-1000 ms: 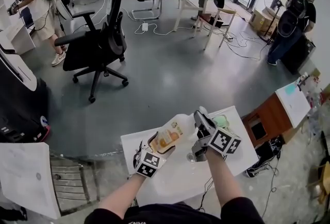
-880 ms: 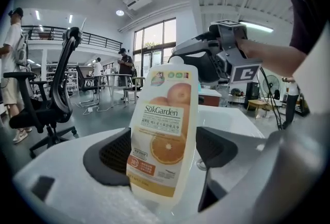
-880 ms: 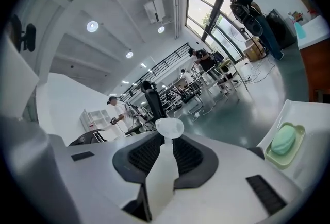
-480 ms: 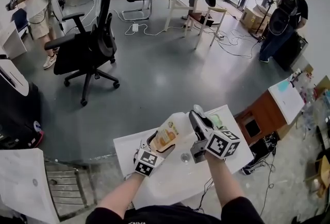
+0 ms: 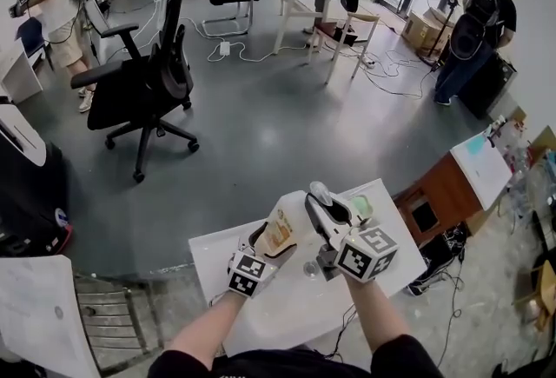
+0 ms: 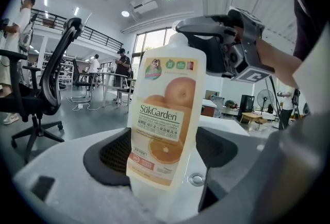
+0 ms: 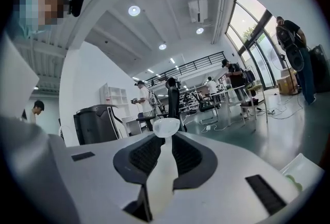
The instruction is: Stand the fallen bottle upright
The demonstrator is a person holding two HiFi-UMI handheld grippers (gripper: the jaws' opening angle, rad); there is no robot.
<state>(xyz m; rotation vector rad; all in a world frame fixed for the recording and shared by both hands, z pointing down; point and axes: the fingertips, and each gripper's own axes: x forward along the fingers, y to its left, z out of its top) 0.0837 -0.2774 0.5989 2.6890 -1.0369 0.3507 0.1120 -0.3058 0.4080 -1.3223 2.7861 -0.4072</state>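
Two bare forearms reach forward from the lower edge of the head view, each hand carrying a gripper with a marker cube. The left gripper [image 5: 266, 239] [image 6: 165, 161] points slightly downward, and its jaws are clamped on the lower body of a translucent white plastic bottle with an orange-printed label [image 5: 287, 224] [image 6: 167, 115]. The right gripper [image 5: 315, 199] [image 7: 164, 148] is held about level, higher and just to the right. Its jaws are closed tightly on the bottle's narrow neck, directly under the rounded white cap [image 7: 166, 127]. The bottle leans between the two grippers over the small white tabletop [image 5: 261, 320], neck up and away from the person. Its base is hidden, so it may or may not be touching the surface. The label reads "SükGarden" above a picture of whole and sliced oranges; the smaller print is too fine to read. A small round metal disc [image 5: 310, 268] [image 6: 196, 179] lies on the tabletop beside the bottle. Beyond is grey floor with a black office chair [image 5: 143, 76], then white tables and several standing people.
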